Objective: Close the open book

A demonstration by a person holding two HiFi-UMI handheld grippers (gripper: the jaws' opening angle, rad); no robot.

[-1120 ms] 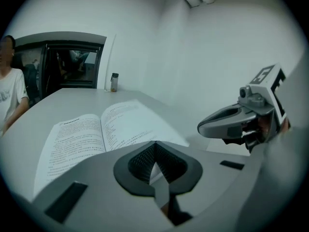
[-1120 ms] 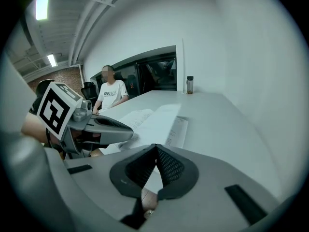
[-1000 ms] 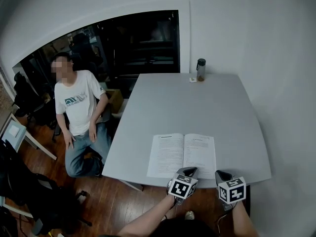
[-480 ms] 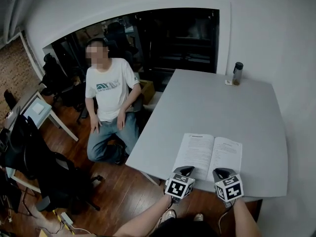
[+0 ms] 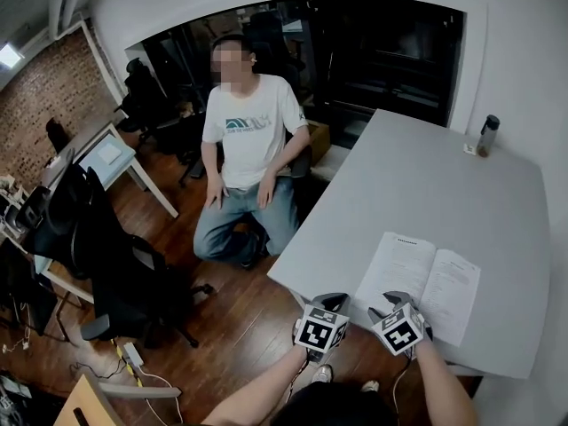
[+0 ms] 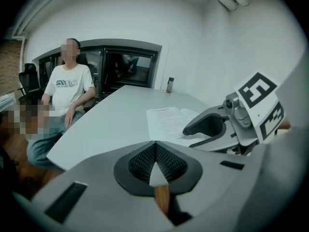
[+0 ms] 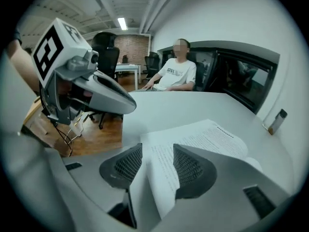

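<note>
The open book (image 5: 417, 287) lies flat with white printed pages on the grey table (image 5: 417, 202), near its front edge. My right gripper (image 5: 397, 303) hovers at the book's near left corner. In the right gripper view its jaws (image 7: 157, 166) are opening, and the edge of the book's (image 7: 203, 139) left page shows in the gap, with neither pad pressing on it. My left gripper (image 5: 327, 307) is shut and empty, just left of the book at the table's edge. Its closed fingertips (image 6: 155, 161) show in the left gripper view, where the book (image 6: 166, 122) lies ahead.
A person (image 5: 248, 140) in a white T-shirt sits beside the table's far left side. A dark bottle (image 5: 486, 136) stands at the table's far corner. Black office chairs (image 5: 124, 273) and desks fill the wooden floor at the left.
The head view has swung left, so table and book now sit at the right of the picture. Both grippers moved along with it, staying at the book's near edge, and the right one rolled.
</note>
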